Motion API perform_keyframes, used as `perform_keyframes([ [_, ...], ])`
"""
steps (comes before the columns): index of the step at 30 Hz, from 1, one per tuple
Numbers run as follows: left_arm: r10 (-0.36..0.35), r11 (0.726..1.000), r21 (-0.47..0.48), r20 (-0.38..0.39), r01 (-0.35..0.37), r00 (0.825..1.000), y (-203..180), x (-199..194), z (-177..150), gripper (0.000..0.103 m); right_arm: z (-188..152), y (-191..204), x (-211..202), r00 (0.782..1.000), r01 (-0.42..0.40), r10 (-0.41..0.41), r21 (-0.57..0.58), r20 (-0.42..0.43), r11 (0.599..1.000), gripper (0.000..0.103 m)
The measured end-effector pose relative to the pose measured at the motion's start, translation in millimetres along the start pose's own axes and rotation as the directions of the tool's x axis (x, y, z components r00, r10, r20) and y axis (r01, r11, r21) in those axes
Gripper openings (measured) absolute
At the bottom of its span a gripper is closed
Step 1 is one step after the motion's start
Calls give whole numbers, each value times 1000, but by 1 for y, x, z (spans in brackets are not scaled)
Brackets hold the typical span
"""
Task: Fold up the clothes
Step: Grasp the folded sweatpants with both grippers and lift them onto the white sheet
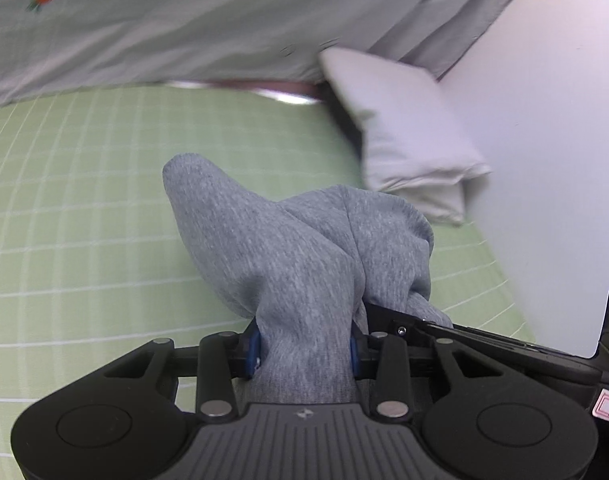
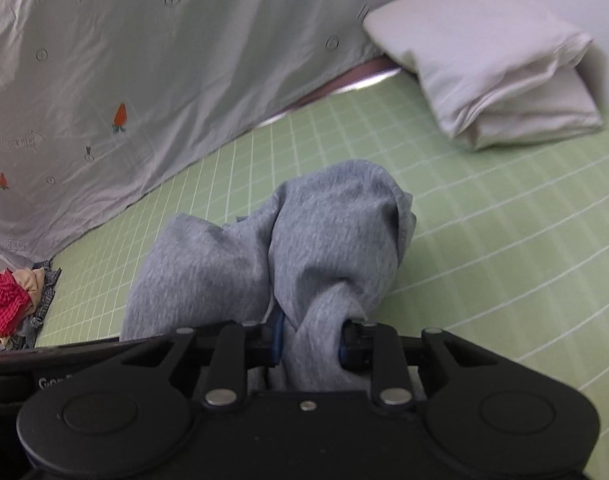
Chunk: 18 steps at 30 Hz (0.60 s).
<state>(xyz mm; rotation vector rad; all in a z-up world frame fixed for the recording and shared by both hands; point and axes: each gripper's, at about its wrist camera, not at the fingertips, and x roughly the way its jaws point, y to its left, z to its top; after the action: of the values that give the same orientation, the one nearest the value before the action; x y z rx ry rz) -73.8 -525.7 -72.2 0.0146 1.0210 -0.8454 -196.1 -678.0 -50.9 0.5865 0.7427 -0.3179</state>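
A heather grey knit garment (image 1: 288, 248) hangs bunched from both grippers above the green grid mat (image 1: 72, 220). My left gripper (image 1: 304, 350) is shut on a thick fold of it, which fills the gap between the blue pads. My right gripper (image 2: 310, 346) is shut on another bunched part of the same grey garment (image 2: 324, 232), also above the green mat (image 2: 504, 248). The rest of the garment below the grippers is hidden. The right gripper's body (image 1: 504, 344) shows at the lower right of the left wrist view.
A folded white cloth (image 2: 492, 60) lies at the far right of the mat, also in the left wrist view (image 1: 408, 136). A pale sheet with strawberry prints (image 2: 124, 60) hangs along the back. A pile of red and patterned clothes (image 2: 12, 304) lies at the left.
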Motion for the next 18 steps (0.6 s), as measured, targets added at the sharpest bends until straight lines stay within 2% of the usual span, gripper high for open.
perform_keyframes([
  [3, -34, 999, -5, 50, 34, 998, -44, 5, 14, 40, 31, -26, -28, 999, -5, 7, -30, 49, 1000, 25],
  [7, -101, 995, 31, 143, 97, 985, -104, 18, 57, 40, 89, -56, -68, 985, 17, 5, -129, 172, 992, 25],
  [10, -153, 988, 64, 218, 143, 964, -148, 29, 100, 40, 141, -76, -92, 958, 58, 4, -208, 287, 976, 25],
  [14, -204, 977, 131, 338, 169, 919, -197, 49, 160, 41, 219, -101, -109, 901, 110, 13, -257, 434, 960, 25],
  [16, -195, 977, 150, 360, 149, 912, -212, 71, 188, 48, 255, -117, -105, 878, 123, 13, -252, 479, 960, 26],
  [17, -157, 984, 139, 364, 114, 918, -215, 88, 198, 58, 271, -127, -95, 872, 136, -5, -233, 489, 963, 28],
  [18, -119, 989, 128, 366, 77, 923, -218, 106, 208, 67, 285, -139, -79, 868, 163, -43, -201, 495, 966, 36],
])
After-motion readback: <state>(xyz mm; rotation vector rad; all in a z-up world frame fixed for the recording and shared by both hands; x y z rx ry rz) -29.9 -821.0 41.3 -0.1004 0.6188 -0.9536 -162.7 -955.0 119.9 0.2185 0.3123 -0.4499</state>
